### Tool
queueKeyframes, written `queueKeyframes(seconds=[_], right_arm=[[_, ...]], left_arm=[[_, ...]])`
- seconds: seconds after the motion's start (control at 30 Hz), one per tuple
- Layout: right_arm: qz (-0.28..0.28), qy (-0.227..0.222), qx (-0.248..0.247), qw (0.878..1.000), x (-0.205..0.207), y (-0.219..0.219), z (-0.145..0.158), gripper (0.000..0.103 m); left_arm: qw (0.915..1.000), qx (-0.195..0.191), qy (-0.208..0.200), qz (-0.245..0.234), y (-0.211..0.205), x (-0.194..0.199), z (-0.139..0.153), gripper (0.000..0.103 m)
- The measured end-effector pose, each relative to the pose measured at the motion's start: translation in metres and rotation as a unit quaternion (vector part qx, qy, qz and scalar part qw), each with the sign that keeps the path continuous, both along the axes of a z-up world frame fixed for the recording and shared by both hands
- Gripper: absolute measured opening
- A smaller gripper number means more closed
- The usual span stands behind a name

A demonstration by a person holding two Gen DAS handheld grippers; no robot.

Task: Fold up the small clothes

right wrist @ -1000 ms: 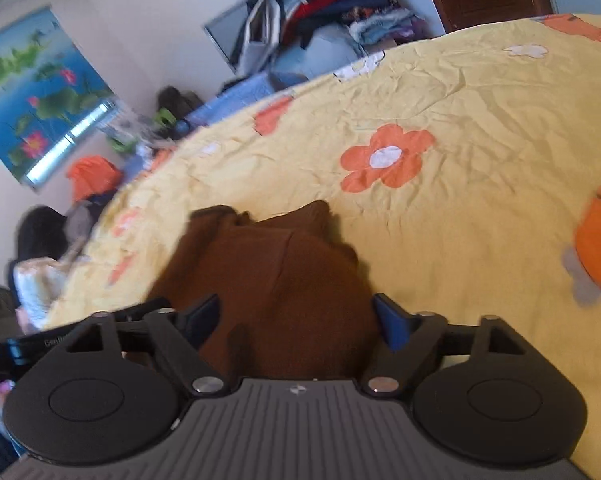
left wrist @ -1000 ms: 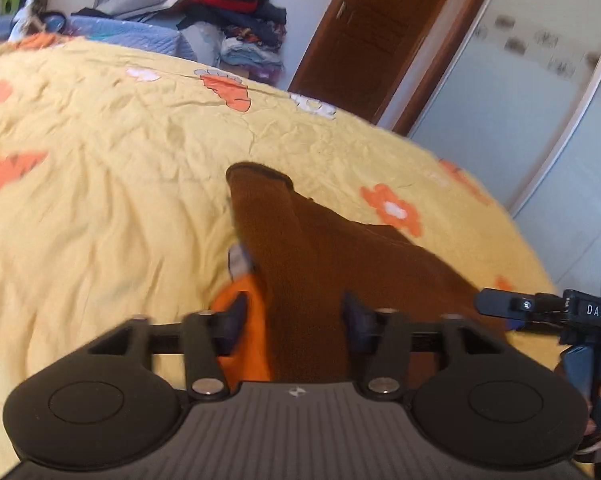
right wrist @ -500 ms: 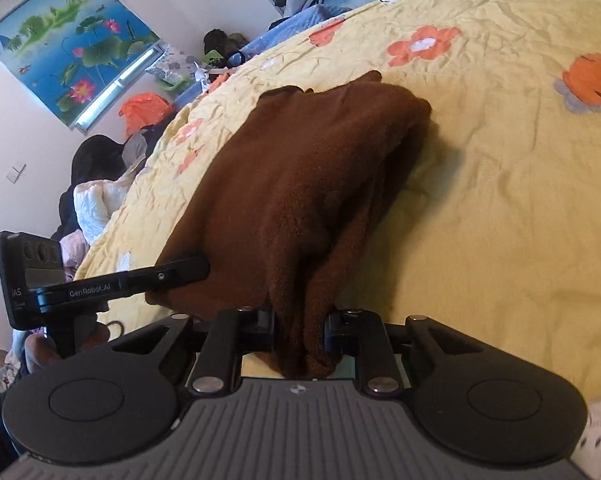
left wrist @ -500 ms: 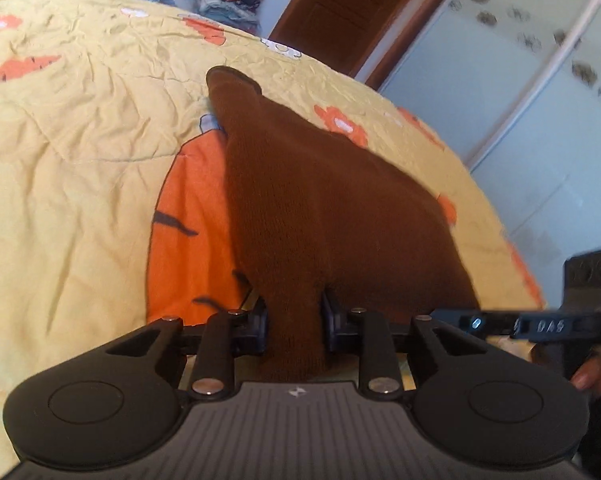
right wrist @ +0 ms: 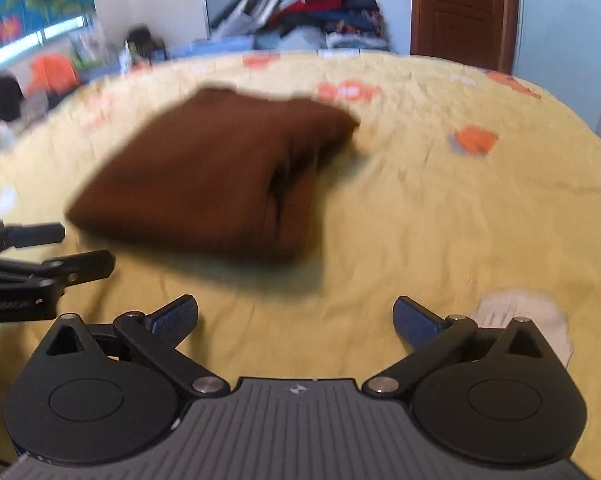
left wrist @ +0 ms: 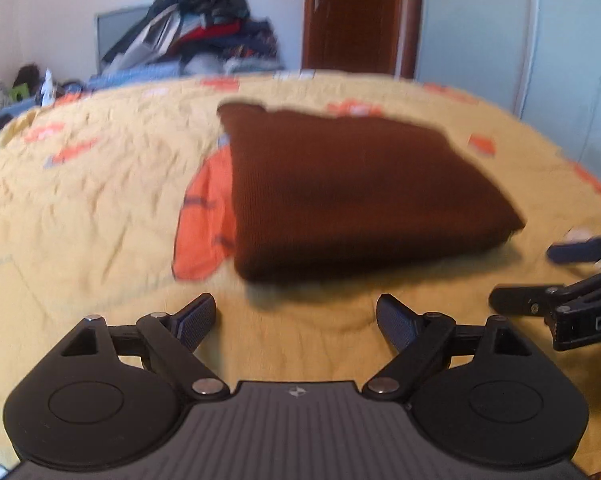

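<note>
A brown garment lies folded into a thick, roughly square bundle on the bed, on a yellow cover with orange flowers. Its left edge overlaps a large orange print on the cover. Both views are blurred.

The left hand-held gripper hangs just short of the bundle's near edge, its fingers spread wide and gripping nothing. The right hand-held gripper sits beside it, also wide apart and empty, with the bundle ahead and to its left. Each one shows at the edge of the other's view, apart from the cloth.

A white patch on the cover shows by the right finger. Beyond the bed, clothes are heaped against the wall next to a brown door.
</note>
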State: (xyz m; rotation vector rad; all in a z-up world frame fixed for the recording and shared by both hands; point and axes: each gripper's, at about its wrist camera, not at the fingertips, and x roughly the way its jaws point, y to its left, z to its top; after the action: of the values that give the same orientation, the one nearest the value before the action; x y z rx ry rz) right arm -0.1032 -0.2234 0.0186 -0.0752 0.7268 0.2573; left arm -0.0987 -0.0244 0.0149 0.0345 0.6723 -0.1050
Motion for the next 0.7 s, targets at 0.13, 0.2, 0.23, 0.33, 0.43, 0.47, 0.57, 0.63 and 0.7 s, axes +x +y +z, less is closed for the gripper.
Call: queueKeyframes(seconds=[0.13, 0.2, 0.23, 0.33, 0.43, 0.47, 0.57, 0.63, 0.7], right_arm=[[-0.029, -0.017, -0.015, 0.999, -0.001, 0.016, -0.005, 0.103], [-0.049, -0.015, -0.017, 0.999, 0.006, 0.022, -0.005, 0.103], [-0.053, -0.016, -0.014, 0.998, 0.008, 0.024, -0.005, 0.103], [-0.063, -0.026, -0.01, 0.998, 0.014, 0.028, -0.009, 0.103], [-0.067, -0.027, -0.005, 0.997, 0.015, 0.028, -0.009, 0.103], [-0.067, -0.026, -0.002, 0.997, 0.015, 0.027, -0.009, 0.103], [-0.074, -0.026, -0.002, 0.997, 0.014, 0.025, -0.008, 0.103], [-0.081, -0.026, -0.012, 0.996, 0.014, 0.028, -0.008, 0.103], [-0.086, -0.026, -0.015, 0.996, 0.015, 0.028, -0.008, 0.103]], left_arm=[[0.9997, 0.005, 0.015, 0.018, -0.001, 0.012, -0.004, 0.103], [0.9993, 0.004, 0.016, 0.034, 0.002, 0.017, -0.004, 0.103], [0.9989, 0.002, 0.016, 0.043, 0.004, 0.018, -0.004, 0.103], [0.998, 0.002, 0.014, 0.062, 0.005, 0.018, -0.004, 0.103], [0.998, 0.005, 0.013, 0.061, 0.005, 0.016, -0.003, 0.103], [0.9982, 0.005, 0.014, 0.058, 0.005, 0.016, -0.003, 0.103], [0.9987, 0.006, 0.015, 0.049, 0.007, 0.018, -0.002, 0.103], [0.9987, 0.007, 0.014, 0.049, 0.005, 0.019, -0.003, 0.103], [0.9987, 0.006, 0.014, 0.048, 0.004, 0.018, -0.003, 0.103]])
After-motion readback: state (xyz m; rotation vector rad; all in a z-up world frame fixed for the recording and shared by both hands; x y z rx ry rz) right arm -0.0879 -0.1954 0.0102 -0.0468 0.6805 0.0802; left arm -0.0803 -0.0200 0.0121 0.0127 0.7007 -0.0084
